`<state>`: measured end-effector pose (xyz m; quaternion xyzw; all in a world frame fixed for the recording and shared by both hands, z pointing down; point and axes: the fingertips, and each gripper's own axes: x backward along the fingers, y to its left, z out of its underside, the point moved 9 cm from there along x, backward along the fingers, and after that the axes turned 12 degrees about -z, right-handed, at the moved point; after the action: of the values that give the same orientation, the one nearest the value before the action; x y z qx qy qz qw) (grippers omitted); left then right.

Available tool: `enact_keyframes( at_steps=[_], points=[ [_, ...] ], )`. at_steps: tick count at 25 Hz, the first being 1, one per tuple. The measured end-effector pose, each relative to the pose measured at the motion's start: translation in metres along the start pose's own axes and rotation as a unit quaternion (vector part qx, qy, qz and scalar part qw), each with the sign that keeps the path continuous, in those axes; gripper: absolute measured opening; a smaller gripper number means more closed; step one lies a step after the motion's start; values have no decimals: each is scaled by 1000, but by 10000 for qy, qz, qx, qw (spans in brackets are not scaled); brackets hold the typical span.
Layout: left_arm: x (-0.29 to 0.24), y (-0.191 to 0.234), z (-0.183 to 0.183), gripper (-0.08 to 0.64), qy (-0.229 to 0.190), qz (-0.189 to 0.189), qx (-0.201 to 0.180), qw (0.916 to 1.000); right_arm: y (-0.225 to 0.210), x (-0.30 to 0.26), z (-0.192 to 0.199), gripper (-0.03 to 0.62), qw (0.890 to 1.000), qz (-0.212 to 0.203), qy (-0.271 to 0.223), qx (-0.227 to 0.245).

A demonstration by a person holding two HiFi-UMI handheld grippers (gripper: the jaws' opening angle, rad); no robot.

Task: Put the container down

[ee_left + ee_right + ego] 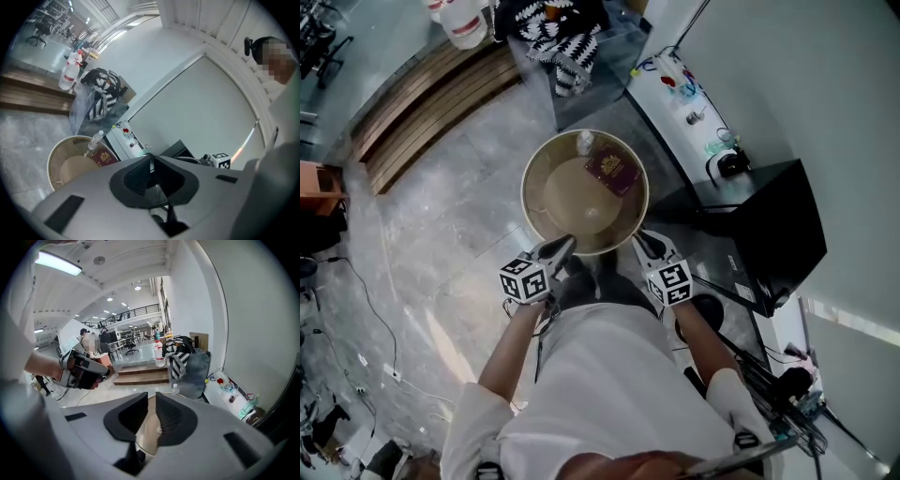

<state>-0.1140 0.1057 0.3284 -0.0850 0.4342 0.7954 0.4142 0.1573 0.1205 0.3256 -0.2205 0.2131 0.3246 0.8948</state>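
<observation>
A round tan container (546, 202) stands on the grey floor in front of me. Inside it are a clear bottle (585, 142) and a maroon booklet (612, 172). In the head view my left gripper (565, 247) is at its near rim and my right gripper (641, 240) at its near right rim. The left gripper (151, 158) is shut with nothing in it; the container (65, 168) lies off to its left. The right gripper (152, 397) shows a narrow slit between its pads. The tan container (149, 427) shows through that slit and the bottle (175, 389) just beyond.
A black box (769, 225) and a white ledge (684, 94) with small items run along the wall at right. Wooden steps (422, 94), white jugs (464, 23) and a black-and-white cloth (558, 37) lie beyond the container. Cables (366, 300) trail on the floor at left.
</observation>
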Motion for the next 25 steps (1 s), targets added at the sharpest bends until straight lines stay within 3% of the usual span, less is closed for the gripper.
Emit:
enact_keyframes(
  at_steps=[12, 20, 25],
  points=[
    [44, -28, -37, 28, -901, -276, -524, 9942, -1, 57, -50, 8, 9972, 297, -662, 180],
    [70, -39, -59, 28, -1478, -607, -775, 9841, -6, 85, -74, -5, 9935, 374, -773, 746],
    [74, -51, -68, 28, -1778, -707, -975, 9767, -15, 98, -84, -5, 9906, 444, -956, 869]
  ],
)
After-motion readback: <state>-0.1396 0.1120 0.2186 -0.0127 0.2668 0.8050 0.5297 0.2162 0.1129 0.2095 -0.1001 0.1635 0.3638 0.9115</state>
